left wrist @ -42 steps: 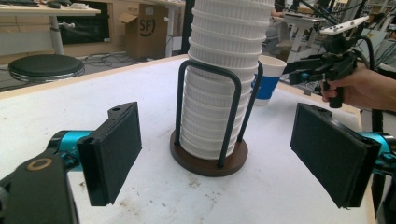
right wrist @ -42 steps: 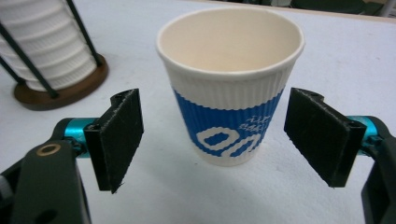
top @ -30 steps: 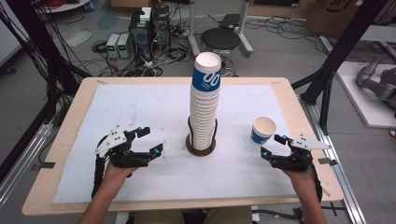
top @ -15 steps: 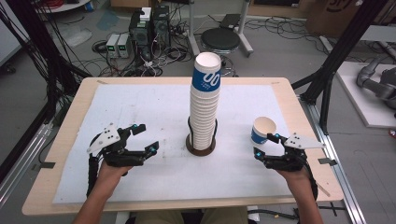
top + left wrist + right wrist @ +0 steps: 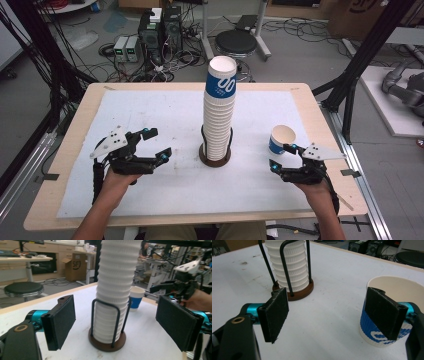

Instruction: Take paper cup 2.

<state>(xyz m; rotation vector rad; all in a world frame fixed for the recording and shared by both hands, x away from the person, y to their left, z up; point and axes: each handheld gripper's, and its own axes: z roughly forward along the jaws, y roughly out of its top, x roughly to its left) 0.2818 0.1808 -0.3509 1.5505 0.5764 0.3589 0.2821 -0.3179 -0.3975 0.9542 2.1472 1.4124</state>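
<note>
A: High view. We are looking down on a tall stack of white ribbed paper cups (image 5: 218, 112), topped by a blue-banded cup, standing upright in a dark wire holder on a round brown base (image 5: 215, 156) at the middle of the white-covered table (image 5: 165, 110). The single blue-and-white paper cup (image 5: 280, 140) is standing upright well to the right of the stack.

B: We are holding the right gripper (image 5: 281, 157) just beside that single cup, with the cup on its far side; its jaws are standing spread and pinching nothing. The left gripper (image 5: 154, 145), also spread and empty, is pointing toward the stack from the left.

A: Left gripper view. We are sighting the stack (image 5: 117, 285) straight ahead between the two spread pads (image 5: 61, 321), well apart from them, its long axis vertical. The single cup (image 5: 136, 301) is showing behind it.

B: Right gripper view. We are seeing the single cup (image 5: 402, 290) behind one pad (image 5: 384, 312); whether they are touching we cannot tell. The holder base (image 5: 299, 291) lies farther off. We judge the right hand the nearer one to this cup.
</note>
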